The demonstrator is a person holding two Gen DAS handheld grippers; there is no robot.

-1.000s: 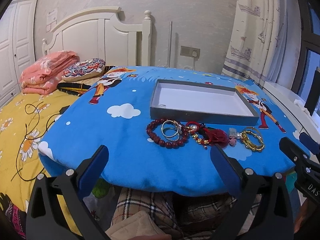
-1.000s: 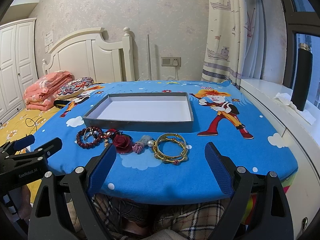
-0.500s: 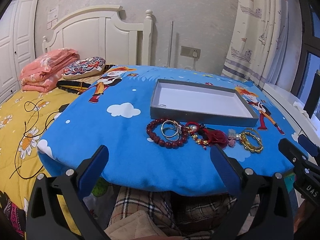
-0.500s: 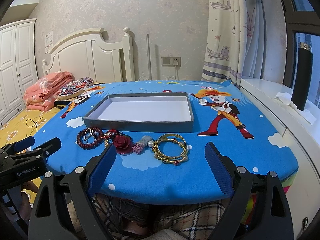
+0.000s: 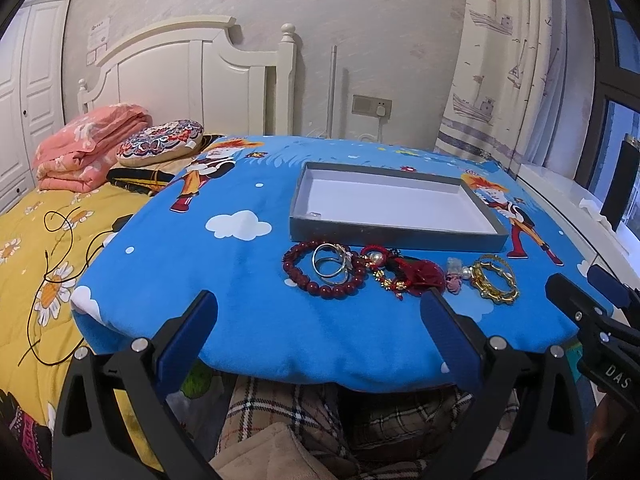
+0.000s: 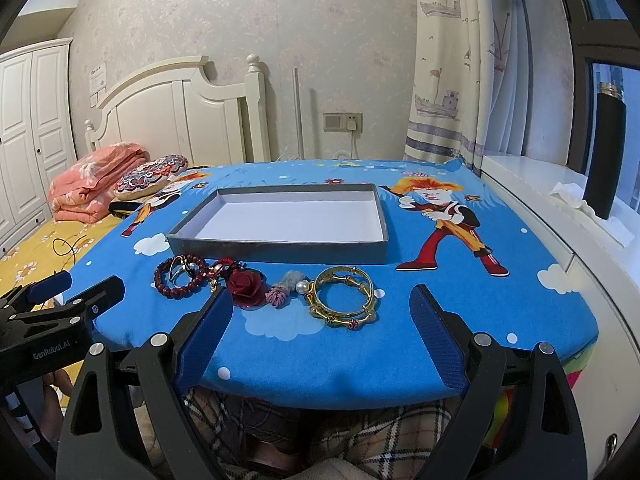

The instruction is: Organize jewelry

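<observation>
An empty grey tray with a white floor sits on the blue cartoon cloth. In front of it lies a row of jewelry: a dark red bead bracelet, silver rings, a red rose piece, a small pink charm with a pearl, and gold bangles. My left gripper is open and empty, near the table's front edge before the beads. My right gripper is open and empty, just before the gold bangles.
The blue cloth covers a rounded table. A bed with yellow bedding, a folded pink blanket and a patterned cushion lies to the left. A white sill with a black bottle runs along the right.
Both grippers have stayed open and empty. The left view has shifted slightly; the jewelry and tray have not moved.
</observation>
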